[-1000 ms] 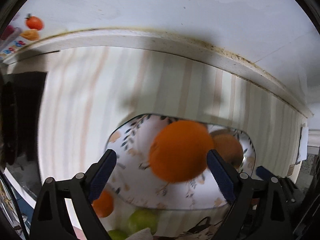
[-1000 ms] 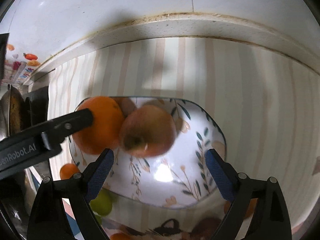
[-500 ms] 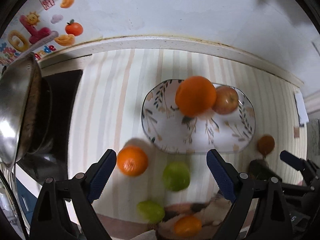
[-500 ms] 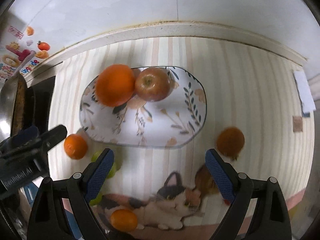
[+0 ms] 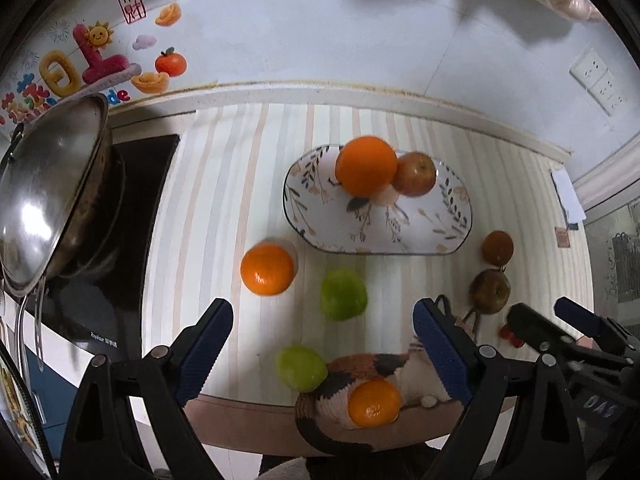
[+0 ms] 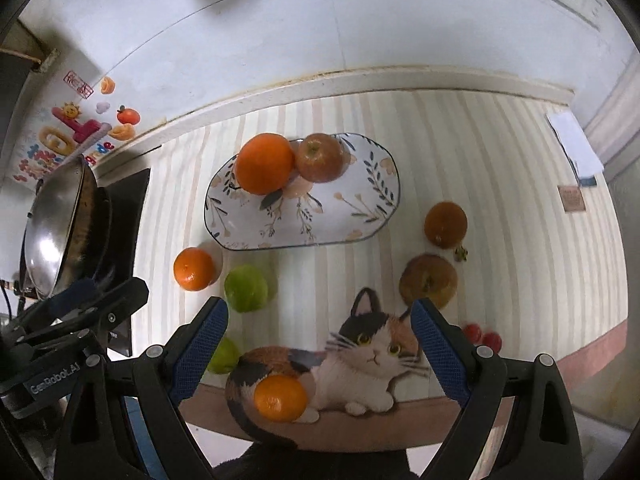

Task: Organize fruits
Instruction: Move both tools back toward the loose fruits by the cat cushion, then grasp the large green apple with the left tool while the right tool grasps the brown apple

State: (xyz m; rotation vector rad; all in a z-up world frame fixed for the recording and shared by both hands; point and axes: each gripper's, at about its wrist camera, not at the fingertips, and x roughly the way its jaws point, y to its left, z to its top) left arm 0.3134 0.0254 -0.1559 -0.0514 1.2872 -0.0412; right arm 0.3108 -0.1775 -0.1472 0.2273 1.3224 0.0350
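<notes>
A floral plate (image 5: 452,228) (image 6: 360,204) holds a large orange (image 5: 366,166) (image 6: 264,163) and a red apple (image 5: 416,173) (image 6: 320,157), touching each other. On the striped mat lie a small orange (image 5: 267,269) (image 6: 194,269), two green fruits (image 5: 344,294) (image 5: 301,367) (image 6: 245,288), a mandarin on the cat picture (image 5: 374,403) (image 6: 281,398), a dark orange (image 5: 497,248) (image 6: 445,224) and a brown apple (image 5: 490,291) (image 6: 429,283). My left gripper (image 5: 322,344) and right gripper (image 6: 320,344) are open, empty, raised above the mat's near part.
A steel wok (image 5: 48,200) (image 6: 56,228) sits on a black cooktop (image 5: 120,280) at the left. The tiled wall (image 5: 320,32) runs behind the counter. Small red fruits (image 6: 482,334) lie at the near right. A paper (image 6: 576,144) lies at the far right.
Both grippers have pulled back and up from the plate, leaving the large orange and the red apple on it. The whole mat and loose fruits have come into view.
</notes>
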